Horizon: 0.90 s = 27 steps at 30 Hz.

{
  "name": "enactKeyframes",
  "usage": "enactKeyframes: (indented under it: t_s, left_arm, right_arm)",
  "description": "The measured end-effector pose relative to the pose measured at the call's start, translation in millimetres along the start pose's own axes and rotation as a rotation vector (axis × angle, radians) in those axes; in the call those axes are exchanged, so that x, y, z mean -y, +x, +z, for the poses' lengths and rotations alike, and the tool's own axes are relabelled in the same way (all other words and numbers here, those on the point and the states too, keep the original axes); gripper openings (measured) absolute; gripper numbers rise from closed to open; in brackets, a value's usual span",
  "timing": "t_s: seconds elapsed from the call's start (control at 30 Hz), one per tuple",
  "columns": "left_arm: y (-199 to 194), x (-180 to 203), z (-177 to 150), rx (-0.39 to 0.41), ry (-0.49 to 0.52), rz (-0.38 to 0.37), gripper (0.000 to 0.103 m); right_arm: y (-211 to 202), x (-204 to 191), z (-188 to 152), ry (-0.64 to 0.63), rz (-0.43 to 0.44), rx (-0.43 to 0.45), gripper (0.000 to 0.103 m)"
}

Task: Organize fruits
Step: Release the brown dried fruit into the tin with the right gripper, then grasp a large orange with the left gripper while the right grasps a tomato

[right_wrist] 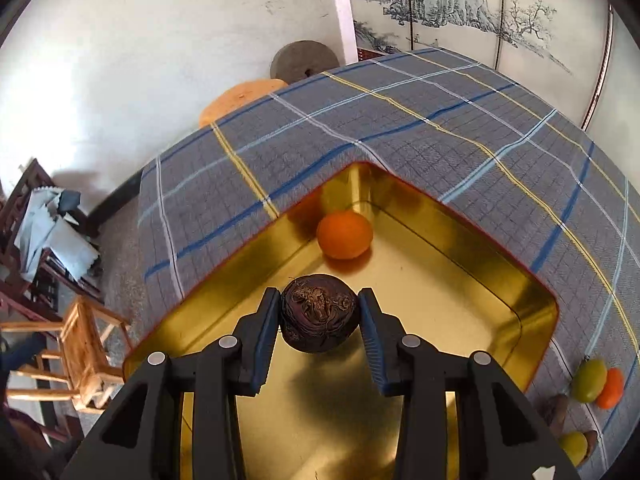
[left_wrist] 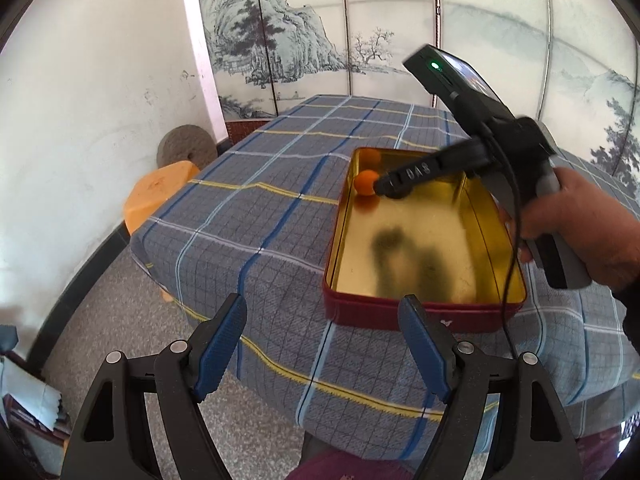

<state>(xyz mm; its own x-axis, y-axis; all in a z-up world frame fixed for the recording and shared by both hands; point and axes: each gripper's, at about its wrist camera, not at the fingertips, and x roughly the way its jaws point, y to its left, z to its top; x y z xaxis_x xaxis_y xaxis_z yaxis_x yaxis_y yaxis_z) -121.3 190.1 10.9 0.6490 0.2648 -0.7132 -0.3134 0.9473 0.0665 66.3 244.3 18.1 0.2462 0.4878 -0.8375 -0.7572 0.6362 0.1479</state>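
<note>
Dark fruit over tin, plaid tablecloth.

Bright, soft daylight; white wall glares at left of frame. Fisheye bends edges, corners black. Gold tin floor mirrors blurred dark shapes.

Black left tool, blue ribbed pads, silver screws.
</note>
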Motion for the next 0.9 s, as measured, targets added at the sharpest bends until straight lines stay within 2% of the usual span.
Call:
enactKeyframes:
  t_s: [0.1,0.17,0.27,0.37,0.47,0.6,0.67,0.73,0.9]
  left_arm:
    - [0.9,-0.5,-2.6,-0.007,0.007,-0.003,0.079]
    - [1.4,-0.7,-3.6,-0.01,0.011,0.003,0.08]
    - [1.9,-1.3,-4.3,-0.015,0.014,0.006,0.08]
    - [1.0,0.1,-4.9,-0.018,0.023,0.005,0.08]
    - [0.2,4.4,-5.8,-0.017,0.036,0.004,0.081]
    - [-0.9,13.6,-5.8,-0.02,0.063,-0.006,0.081]
    - [-3.7,19.5,-6.2,-0.016,0.083,-0.008,0.081]
    - [-4.7,26.0,-5.8,-0.012,0.104,-0.013,0.081]
    - [-7.8,47.6,-5.0,-0.012,0.156,-0.033,0.081]
  right_arm:
    - [0.3,2.3,6.2,0.032,-0.005,0.027,0.039]
    - [-4.4,4.0,8.6,0.057,0.006,0.065,0.053]
    - [-24.1,8.0,7.9,0.083,0.059,0.164,0.064]
    - [-54.0,11.3,1.2,0.108,0.091,0.258,0.066]
    - [-88.4,13.8,-15.9,0.12,0.123,0.344,0.068]
    - [-137.9,21.0,-58.4,0.112,0.132,0.451,0.075]
    - [-158.7,26.5,-84.8,0.104,0.105,0.489,0.079]
    - [-179.4,35.0,-117.9,0.101,0.042,0.512,0.082]
    - [-215.8,75.3,-196.0,0.177,-0.163,0.505,0.088]
